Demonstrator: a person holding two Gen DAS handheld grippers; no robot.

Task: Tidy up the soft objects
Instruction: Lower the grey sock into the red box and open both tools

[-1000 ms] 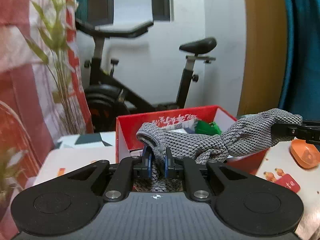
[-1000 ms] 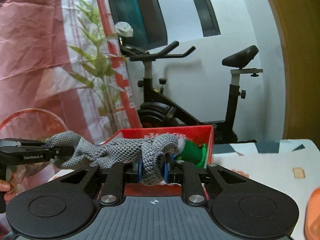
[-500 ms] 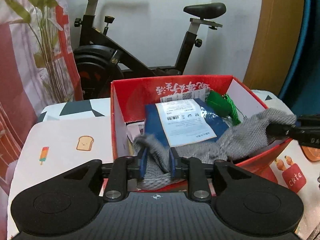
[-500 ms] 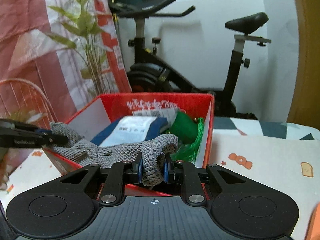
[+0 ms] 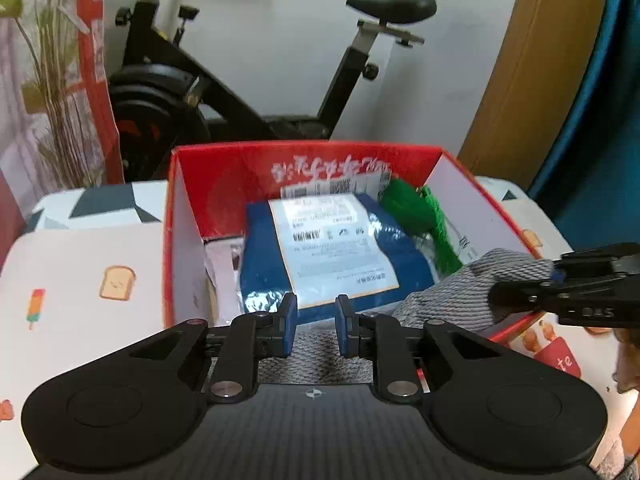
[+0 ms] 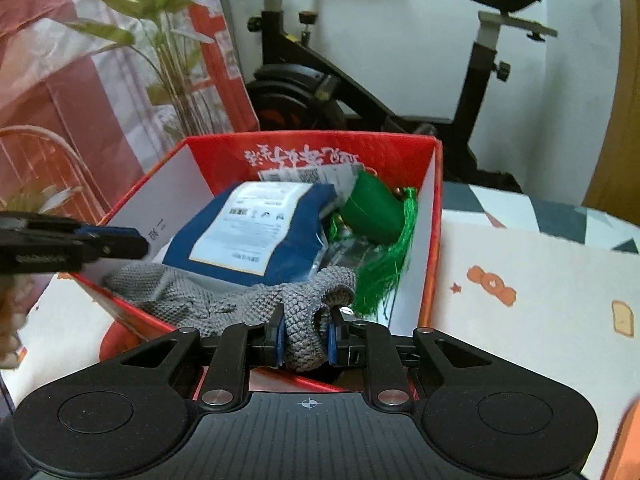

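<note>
An exercise bike (image 5: 256, 92) is standing behind the red box (image 5: 304, 160); the left gripper (image 5: 316, 322), jaws closing on nothing, has just released the grey knit cloth (image 6: 240, 300) lying below it; the right gripper (image 6: 306, 338) is still clamping it over the box

Soft, even indoor light fills both views, with no hard shadows. The white wall (image 5: 280, 40) behind looks bright but hazy. Glare sits on the shiny wrapper of the blue packet (image 5: 260, 296). Both views are slightly motion-blurred, so printed text smears. Fisheye distortion bends the edges, where corners darken.
</note>
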